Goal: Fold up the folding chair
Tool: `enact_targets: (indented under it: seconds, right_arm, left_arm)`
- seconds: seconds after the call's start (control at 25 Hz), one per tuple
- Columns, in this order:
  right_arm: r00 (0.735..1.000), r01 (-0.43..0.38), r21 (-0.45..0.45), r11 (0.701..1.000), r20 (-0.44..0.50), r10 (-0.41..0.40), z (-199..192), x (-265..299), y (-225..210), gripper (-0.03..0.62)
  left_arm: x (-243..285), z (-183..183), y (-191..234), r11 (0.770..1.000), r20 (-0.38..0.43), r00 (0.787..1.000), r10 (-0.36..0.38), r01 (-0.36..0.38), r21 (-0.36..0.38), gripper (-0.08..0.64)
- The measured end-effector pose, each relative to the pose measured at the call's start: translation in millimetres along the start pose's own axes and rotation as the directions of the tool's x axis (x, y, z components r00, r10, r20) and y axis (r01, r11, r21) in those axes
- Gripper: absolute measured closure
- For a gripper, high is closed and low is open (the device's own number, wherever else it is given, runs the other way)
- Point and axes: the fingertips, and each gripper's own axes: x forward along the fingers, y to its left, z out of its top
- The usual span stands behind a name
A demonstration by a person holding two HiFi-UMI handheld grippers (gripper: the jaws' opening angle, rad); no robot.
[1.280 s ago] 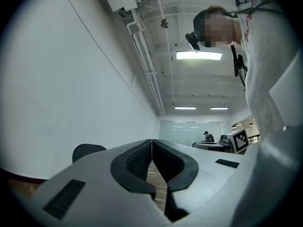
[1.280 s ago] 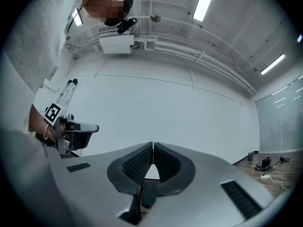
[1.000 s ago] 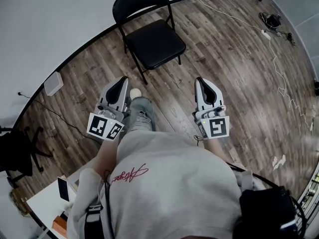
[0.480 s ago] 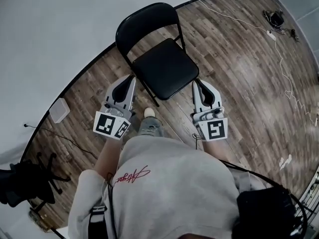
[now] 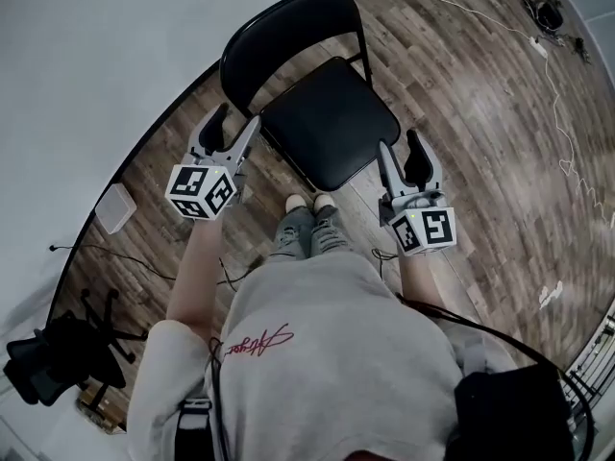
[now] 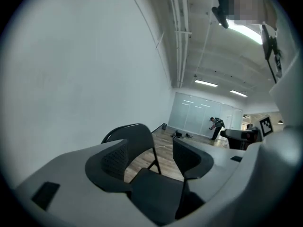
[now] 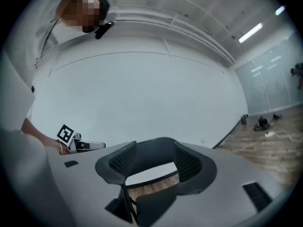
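1. The folding chair [image 5: 332,123] stands unfolded on the wood floor [image 5: 461,113], at 12 o'clock from the person in the head view. Its seat [image 5: 336,140] is level, and its backrest [image 5: 279,36] rises at the seat's 11 o'clock, near the white wall [image 5: 96,56].
2. The left gripper [image 5: 235,121] hovers at the seat's 9 o'clock, just beside the chair's frame. Whether a jaw tip touches that frame cannot be told.
3. Its jaws have just been opening and stand wide apart. The left gripper view shows the backrest and seat through the gap, but neither pad presses on them, so it holds nothing.
4. The right gripper [image 5: 401,147] sits at the seat's 4 o'clock, just beside the seat's edge.
5. Its jaws have likewise just been opening and stand wide apart. The right gripper view shows the curve of the backrest beyond the gap and the seat's edge low down, with the pads clear of both, so it too grips nothing.
6. The person's shoes [image 5: 307,203] rest on the floor at the seat's 6 o'clock, between the two grippers.
7. A cable [image 5: 560,113] trails across the floor at 2 o'clock in the head view. A dark office chair [image 5: 58,358] stands at 8 o'clock, and a small white box [image 5: 115,207] lies by the wall at 9 o'clock.
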Motion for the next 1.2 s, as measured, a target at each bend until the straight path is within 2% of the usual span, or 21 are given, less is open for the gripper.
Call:
enact_targets:
  seconds: [0.04,0.16,0.24,0.32,0.44,0.6,0.68,0.72,0.8,0.88,0.96,1.08,1.16,1.2]
  right_arm:
    - [0.999,0.028,0.045,0.999,-0.036,-0.026,-20,2,-11,0.36]
    - [0.98,0.116,0.106,0.988,-0.172,-0.097,-93,-1,-38,0.348]
    - [0.957,0.181,0.184,0.966,-0.259,-0.13,-146,-8,-55,0.344]
    - [0.927,0.253,0.271,0.929,-0.342,-0.153,-200,-16,-67,0.339]
    - [0.879,0.364,0.409,0.837,-0.448,-0.163,-278,-30,-73,0.331]
    - [0.814,0.488,0.493,0.72,-0.556,-0.171,-369,-38,-84,0.319]
    - [0.784,0.554,0.535,0.638,-0.593,-0.184,-406,-45,-88,0.316]
    - [0.778,0.575,0.56,0.597,-0.6,-0.186,-421,-45,-91,0.314]
    - [0.781,0.588,0.605,0.537,-0.598,-0.181,-440,-41,-100,0.313]
    - [0.797,0.571,0.643,0.51,-0.582,-0.16,-451,-31,-112,0.311]
    - [0.826,0.532,0.699,0.478,-0.554,-0.108,-462,-18,-120,0.31]
    - [0.88,0.42,0.804,0.422,-0.473,0.026,-473,-7,-120,0.308]
    - [0.915,0.298,0.853,0.429,-0.383,0.125,-472,-2,-118,0.308]
    - [0.926,0.238,0.87,0.432,-0.337,0.169,-471,1,-118,0.308]
  left_arm:
    - [7,-12,21,0.999,-0.03,0.999,0.032,-0.032,-0.015,0.262]
    - [26,-56,74,0.993,-0.146,0.985,0.094,-0.103,-0.053,0.236]
    - [41,-84,98,0.989,-0.204,0.975,0.093,-0.114,-0.096,0.227]
    - [55,-112,114,0.982,-0.246,0.967,0.069,-0.109,-0.153,0.216]
    - [67,-153,129,0.967,-0.287,0.957,0.043,-0.112,-0.23,0.206]
    - [83,-187,145,0.952,-0.285,0.959,0.005,-0.091,-0.291,0.202]
    - [89,-192,147,0.941,-0.25,0.967,-0.044,-0.044,-0.335,0.202]
    - [94,-190,146,0.936,-0.226,0.972,-0.072,-0.013,-0.352,0.202]
    - [104,-185,142,0.932,-0.19,0.974,-0.122,0.047,-0.36,0.202]
    - [113,-182,136,0.939,-0.18,0.972,-0.153,0.086,-0.332,0.202]
    - [120,-179,129,0.943,-0.163,0.971,-0.174,0.117,-0.31,0.204]
    - [123,-171,125,0.936,-0.101,0.977,-0.19,0.149,-0.32,0.204]
    - [123,-167,122,0.925,-0.065,0.975,-0.213,0.179,-0.336,0.207]
    - [124,-165,119,0.919,-0.048,0.972,-0.23,0.201,-0.34,0.241]
